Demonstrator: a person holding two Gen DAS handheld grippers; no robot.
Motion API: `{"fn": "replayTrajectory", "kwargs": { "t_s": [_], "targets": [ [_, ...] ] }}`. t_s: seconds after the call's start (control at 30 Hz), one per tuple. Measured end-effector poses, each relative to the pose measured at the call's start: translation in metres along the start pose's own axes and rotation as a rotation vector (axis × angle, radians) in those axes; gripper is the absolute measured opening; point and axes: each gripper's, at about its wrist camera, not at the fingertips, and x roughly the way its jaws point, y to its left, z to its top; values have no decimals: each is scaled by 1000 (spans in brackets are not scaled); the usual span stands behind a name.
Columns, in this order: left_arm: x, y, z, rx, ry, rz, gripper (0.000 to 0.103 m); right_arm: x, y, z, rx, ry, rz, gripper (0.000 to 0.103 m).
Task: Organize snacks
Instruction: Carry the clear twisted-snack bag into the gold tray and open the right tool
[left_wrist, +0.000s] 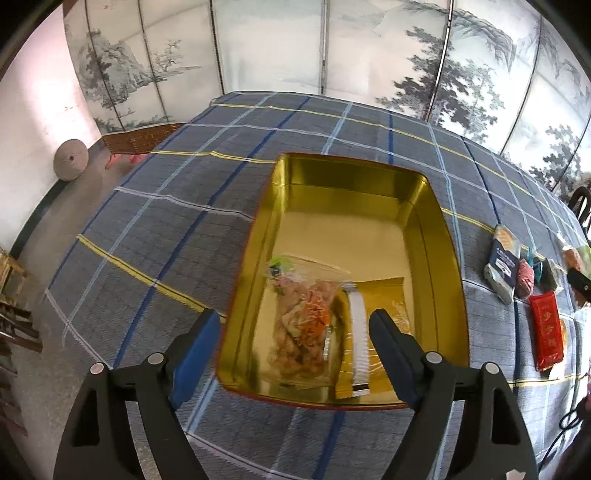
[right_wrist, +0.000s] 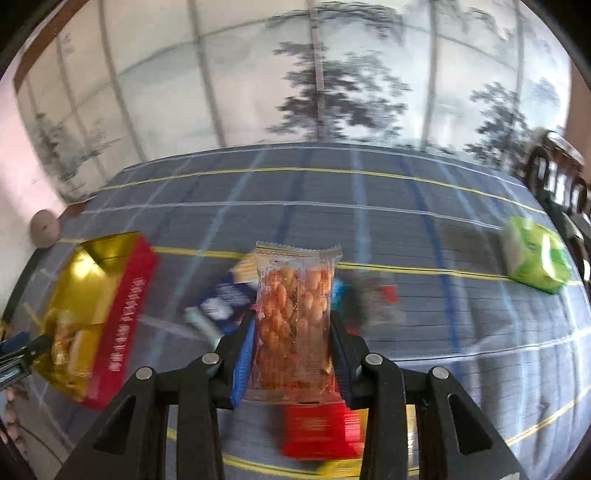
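Holding a clear packet of twisted fried snacks (right_wrist: 295, 317) upright between its pads: right tool (right_wrist: 291, 354), above the plaid-covered worktop (right_wrist: 369, 206). Left tool (left_wrist: 295, 347): spread wide, gripping nothing, over the gold tin (left_wrist: 436, 236). Tin contents: clear snack bag (left_wrist: 299, 328), gold packet (left_wrist: 384, 299), side by side. Loose on the worktop: red packet (left_wrist: 546, 328), blue packet (left_wrist: 504, 258), green packet (right_wrist: 535, 258).

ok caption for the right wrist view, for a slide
Right claw shut on a peanut pack above the plaid table, gold tin at left.
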Motion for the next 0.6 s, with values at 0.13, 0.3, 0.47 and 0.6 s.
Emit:
{"fn": "replayTrajectory", "kwargs": {
  "t_s": [0.13, 0.3, 0.47, 0.6],
  "targets": [
    [-2, 11, 0, -15, -7, 21, 81, 3, 49, -2, -63, 17, 73, 37],
    [-4, 27, -2, -36, -8, 42, 81, 3, 94, -3, -115, 31, 142, 37],
    [-8, 47, -5, -87, -8, 51, 81, 8, 131, -9, -170, 60, 180, 37],
    [-10, 62, -9, -119, -4, 65, 81, 9, 149, -13, -192, 81, 202, 37]
  ]
}}
